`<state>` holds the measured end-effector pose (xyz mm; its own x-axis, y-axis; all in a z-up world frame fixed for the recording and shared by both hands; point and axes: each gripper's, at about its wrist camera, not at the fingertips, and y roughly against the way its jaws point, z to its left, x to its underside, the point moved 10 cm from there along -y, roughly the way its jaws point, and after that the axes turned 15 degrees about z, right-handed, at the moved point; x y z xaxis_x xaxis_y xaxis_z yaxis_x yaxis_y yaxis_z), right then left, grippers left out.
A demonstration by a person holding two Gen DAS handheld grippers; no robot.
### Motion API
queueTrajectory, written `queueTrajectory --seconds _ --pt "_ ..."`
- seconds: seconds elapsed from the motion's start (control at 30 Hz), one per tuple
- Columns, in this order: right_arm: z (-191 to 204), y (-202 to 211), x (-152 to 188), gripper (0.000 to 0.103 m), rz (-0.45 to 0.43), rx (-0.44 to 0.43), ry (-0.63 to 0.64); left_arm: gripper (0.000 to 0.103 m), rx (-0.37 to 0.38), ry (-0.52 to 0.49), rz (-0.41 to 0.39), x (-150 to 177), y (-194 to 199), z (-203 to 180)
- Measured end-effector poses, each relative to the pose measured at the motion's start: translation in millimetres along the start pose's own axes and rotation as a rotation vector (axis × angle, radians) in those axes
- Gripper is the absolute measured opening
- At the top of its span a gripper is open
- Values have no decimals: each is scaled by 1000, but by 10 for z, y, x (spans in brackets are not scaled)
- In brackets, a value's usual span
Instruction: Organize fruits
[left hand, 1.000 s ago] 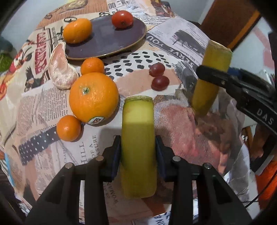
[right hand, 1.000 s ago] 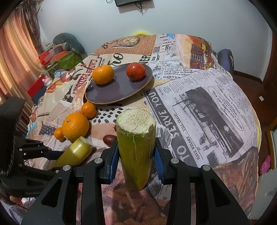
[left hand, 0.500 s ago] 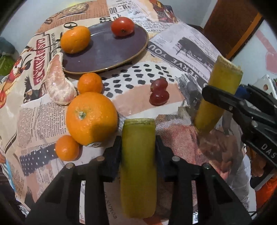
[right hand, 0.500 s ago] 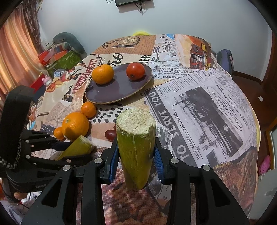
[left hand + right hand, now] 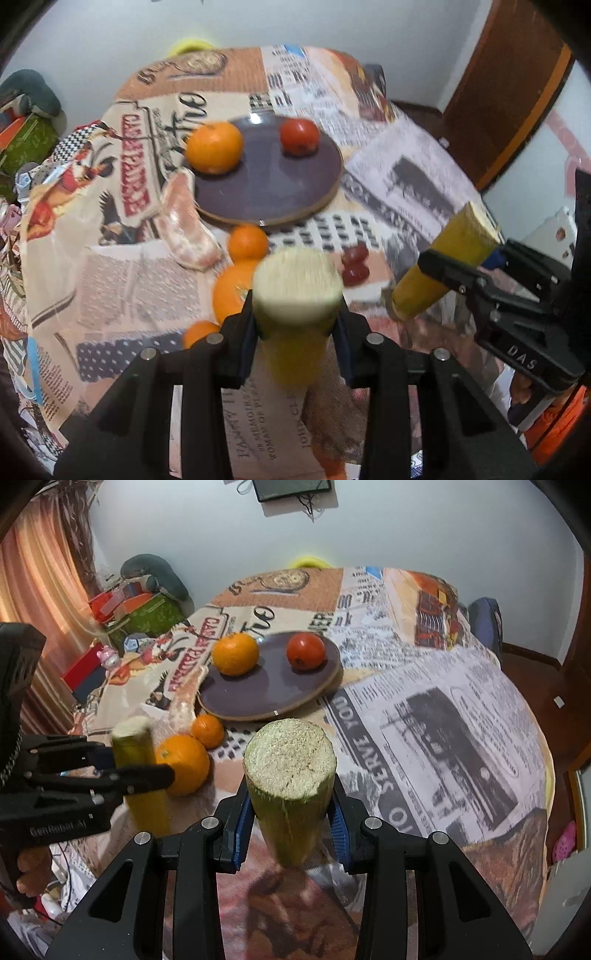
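A: Containers first, quick.
B: One dark purple plate (image 5: 240, 698), ahead of both grippers. On it an orange (image 5: 235, 653) at the left and a red tomato (image 5: 306, 651) at the right, apart from each other. Nothing else on it.
A: Off the plate?
B: A peeled citrus segment (image 5: 184, 225) against the plate's left rim. A small mandarin (image 5: 208, 730) just in front of the rim, a big orange (image 5: 183, 764) nearer, another small mandarin (image 5: 199, 331) half hidden by the left finger. Two red grapes (image 5: 354, 264) touching, ahead and to the right of the left gripper.
A: Tools?
B: Left gripper (image 5: 295, 334) pinches a sugarcane piece (image 5: 297, 284), upright, cut end facing the camera. Right gripper (image 5: 291, 821) clamps a second sugarcane piece (image 5: 290, 764), greener skin, fibrous cut top. Both pieces are off the tablecloth (image 5: 461, 720).
A: Readable text?
B: "SERVE YOU" on the cloth right of the right gripper. "GenRobot.AI" on the left gripper body in the right view, "DAS" on the right gripper body in the left view. Red lettering by the plate, can't read it for sure.
A: Hard to see?
B: Left view is motion-blurred; its cane is smeared and covers much of the big orange. Lower ends of both canes are partly hidden by the fingers. Floor clutter at far left is unclear.
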<state>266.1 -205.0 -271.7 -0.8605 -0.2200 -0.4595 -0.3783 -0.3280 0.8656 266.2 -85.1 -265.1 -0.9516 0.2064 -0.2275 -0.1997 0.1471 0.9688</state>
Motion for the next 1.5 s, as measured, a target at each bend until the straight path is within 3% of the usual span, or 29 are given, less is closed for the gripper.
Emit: queueTrajectory --seconds 0.13,0.73,1.5 --pt "73 68 -163 34 -33 -7 10 36 37 35 -20 -84 112 138" --pt "206 22 -648 34 -84 -15 29 36 62 77 -117 -514 374 406" --pt "155 -372 -993 34 -55 1 75 36 79 82 -74 -1158 -89 547"
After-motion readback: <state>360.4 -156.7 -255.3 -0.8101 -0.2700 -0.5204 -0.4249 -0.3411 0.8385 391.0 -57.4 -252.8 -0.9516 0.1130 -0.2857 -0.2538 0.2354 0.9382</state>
